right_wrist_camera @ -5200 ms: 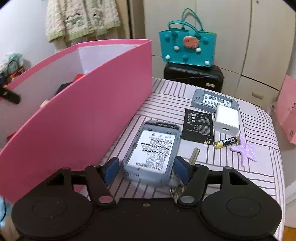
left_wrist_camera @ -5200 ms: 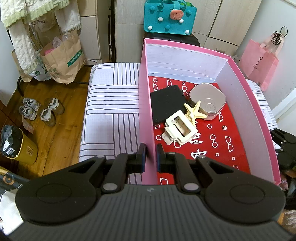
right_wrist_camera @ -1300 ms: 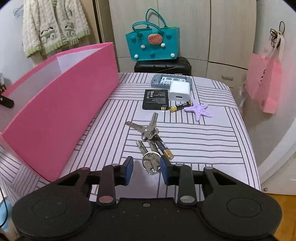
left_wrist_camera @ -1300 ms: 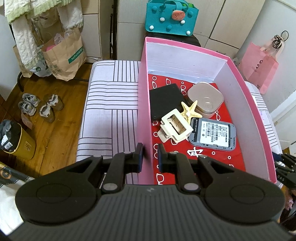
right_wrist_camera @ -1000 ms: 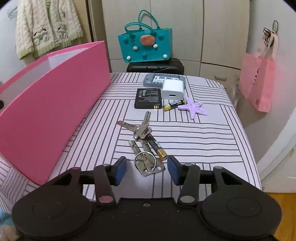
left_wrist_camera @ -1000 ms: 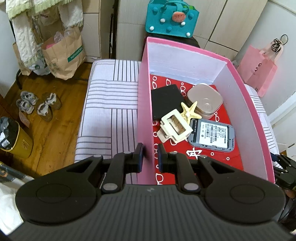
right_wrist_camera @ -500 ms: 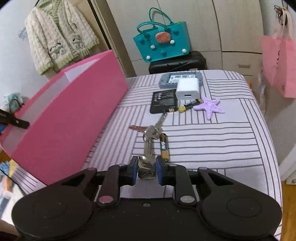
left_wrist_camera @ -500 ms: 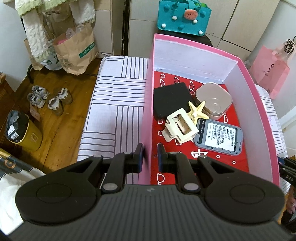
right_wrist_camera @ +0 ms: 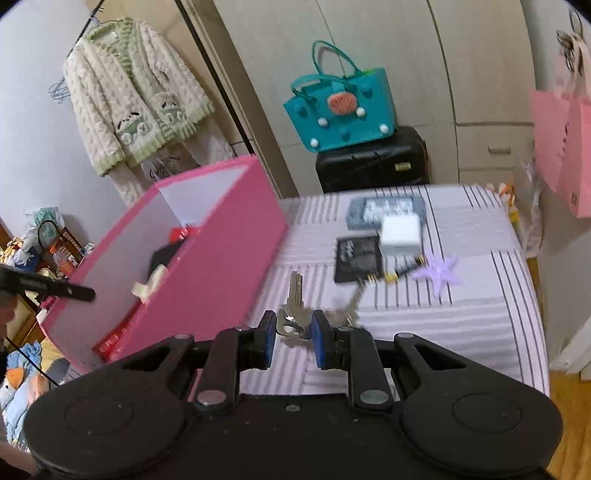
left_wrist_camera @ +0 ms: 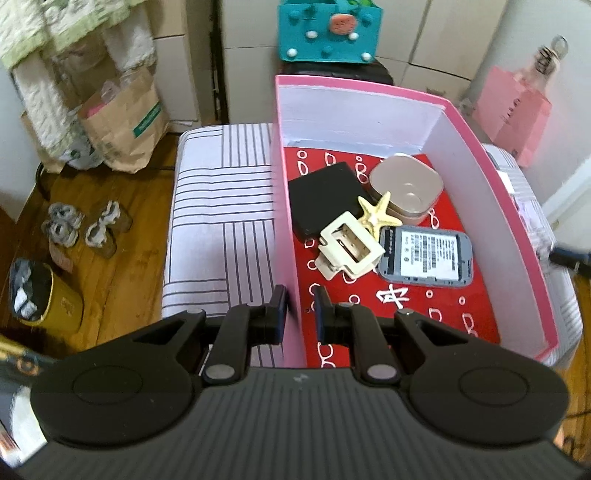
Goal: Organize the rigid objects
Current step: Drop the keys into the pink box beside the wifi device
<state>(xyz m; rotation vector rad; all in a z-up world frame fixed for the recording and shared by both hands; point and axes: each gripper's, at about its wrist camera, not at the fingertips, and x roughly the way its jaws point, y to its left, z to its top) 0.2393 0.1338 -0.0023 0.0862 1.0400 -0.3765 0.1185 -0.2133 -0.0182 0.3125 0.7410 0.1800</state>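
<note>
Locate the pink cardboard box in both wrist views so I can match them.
Left wrist: pink cardboard box fills centre-right, seen from above, its near left wall pinched in the left claw.
Right wrist: same box at left, seen from its outer side.
Shared landmark: teal handbag on the black suitcase behind.

Striped bedcover (right_wrist_camera: 480, 317) carries the load. Left of the right gripper (right_wrist_camera: 293, 334) stands the pink box (right_wrist_camera: 218, 273). Ahead of it, well apart, lies a cluster — grey device (right_wrist_camera: 384, 210), white charger (right_wrist_camera: 400, 230), black battery pack (right_wrist_camera: 356, 258), small battery (right_wrist_camera: 404, 271) and lilac starfish (right_wrist_camera: 439, 273).
</note>
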